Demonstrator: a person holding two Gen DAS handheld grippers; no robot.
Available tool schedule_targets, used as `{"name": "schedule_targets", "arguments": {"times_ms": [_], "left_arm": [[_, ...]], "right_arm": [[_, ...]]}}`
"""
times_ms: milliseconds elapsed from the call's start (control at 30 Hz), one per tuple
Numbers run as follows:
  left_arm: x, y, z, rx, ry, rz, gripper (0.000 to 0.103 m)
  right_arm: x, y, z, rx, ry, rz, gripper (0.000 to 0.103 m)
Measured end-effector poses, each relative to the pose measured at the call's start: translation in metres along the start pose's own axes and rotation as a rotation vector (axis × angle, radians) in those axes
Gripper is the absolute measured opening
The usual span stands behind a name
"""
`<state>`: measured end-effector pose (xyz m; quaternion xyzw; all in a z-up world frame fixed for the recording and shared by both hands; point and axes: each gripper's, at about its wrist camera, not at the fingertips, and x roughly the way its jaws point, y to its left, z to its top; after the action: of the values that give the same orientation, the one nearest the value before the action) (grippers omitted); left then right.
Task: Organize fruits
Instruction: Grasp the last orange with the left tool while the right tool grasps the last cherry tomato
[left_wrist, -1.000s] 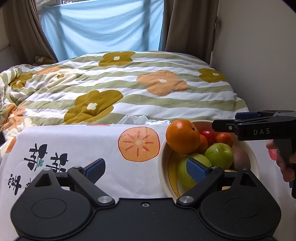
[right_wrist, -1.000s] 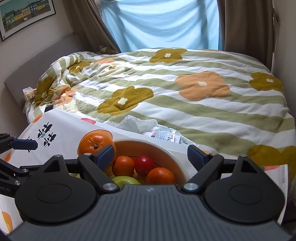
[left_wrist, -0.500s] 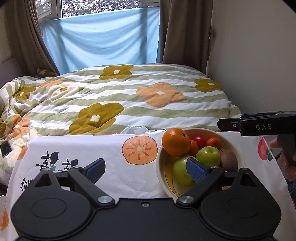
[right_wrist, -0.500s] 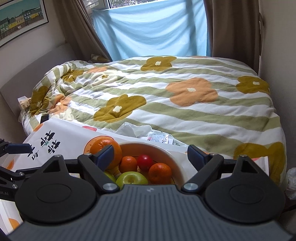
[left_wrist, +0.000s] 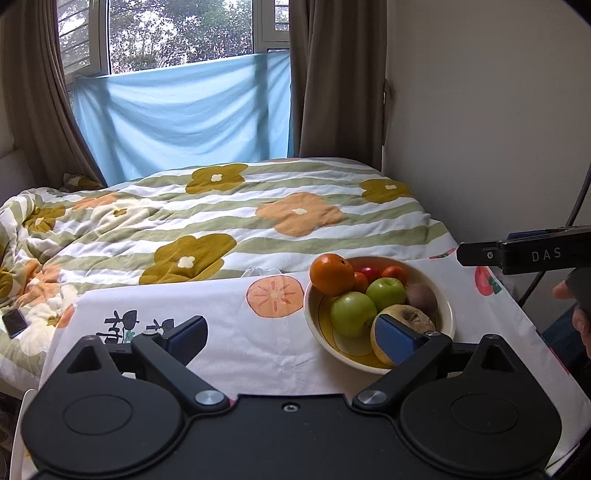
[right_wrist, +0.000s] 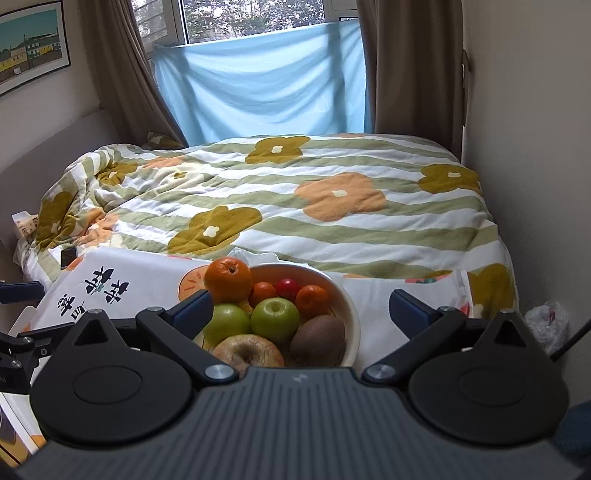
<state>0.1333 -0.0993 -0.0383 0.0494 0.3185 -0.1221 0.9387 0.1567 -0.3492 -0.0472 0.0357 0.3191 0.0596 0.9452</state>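
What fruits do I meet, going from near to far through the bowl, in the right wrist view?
Bruised apple → green apple → small tangerine → large orange. The kiwi, the second green apple, the red fruit and the other tangerine lie beside these, so their place is unclear.

We count one bowl (right_wrist: 351, 314) of fruit; in it two green apples (right_wrist: 275, 319), one large orange (right_wrist: 228, 280), two small mandarins (right_wrist: 312, 300), one red fruit (right_wrist: 288, 288), one kiwi (right_wrist: 318, 338) and one brownish, wrinkled apple (right_wrist: 248, 352); we see two hand-held grippers, left (left_wrist: 291, 334) and right (right_wrist: 301, 308), and one phone (right_wrist: 68, 256) on the bed
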Motion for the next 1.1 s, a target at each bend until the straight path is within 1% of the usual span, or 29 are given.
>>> {"name": "schedule_targets", "arguments": {"times_ms": [200, 300, 433, 633, 800, 900, 967, 1033, 1100], "left_arm": [[-0.023, 0.006, -0.027, 0.012, -0.027, -0.036, 0.099], [-0.030, 0.008, -0.041, 0.047, -0.033, -0.046, 0.099], [-0.027, 0.013, -0.058, 0.095, -0.023, -0.062, 0.099], [-0.009, 0.020, -0.077, 0.181, 0.012, -0.105, 0.099], [0.019, 0.023, -0.089, 0.245, 0.059, -0.153, 0.099], [0.037, 0.023, -0.093, 0.267, 0.093, -0.178, 0.096], [0.049, 0.023, -0.094, 0.277, 0.113, -0.199, 0.091], [0.058, 0.022, -0.095, 0.288, 0.126, -0.217, 0.090], [0.066, 0.020, -0.095, 0.296, 0.138, -0.221, 0.085]], "right_arm": [[-0.030, 0.025, -0.032, 0.032, 0.013, -0.046, 0.103], [-0.040, 0.036, -0.050, 0.065, 0.020, -0.059, 0.103], [-0.044, 0.050, -0.074, 0.109, 0.029, -0.063, 0.103], [-0.037, 0.067, -0.105, 0.150, 0.065, -0.105, 0.103], [-0.025, 0.074, -0.124, 0.181, 0.100, -0.143, 0.103], [-0.019, 0.079, -0.132, 0.186, 0.107, -0.162, 0.103], [-0.013, 0.079, -0.134, 0.195, 0.119, -0.163, 0.103], [-0.007, 0.079, -0.137, 0.200, 0.128, -0.167, 0.103], [-0.002, 0.080, -0.140, 0.204, 0.133, -0.166, 0.103]]}}
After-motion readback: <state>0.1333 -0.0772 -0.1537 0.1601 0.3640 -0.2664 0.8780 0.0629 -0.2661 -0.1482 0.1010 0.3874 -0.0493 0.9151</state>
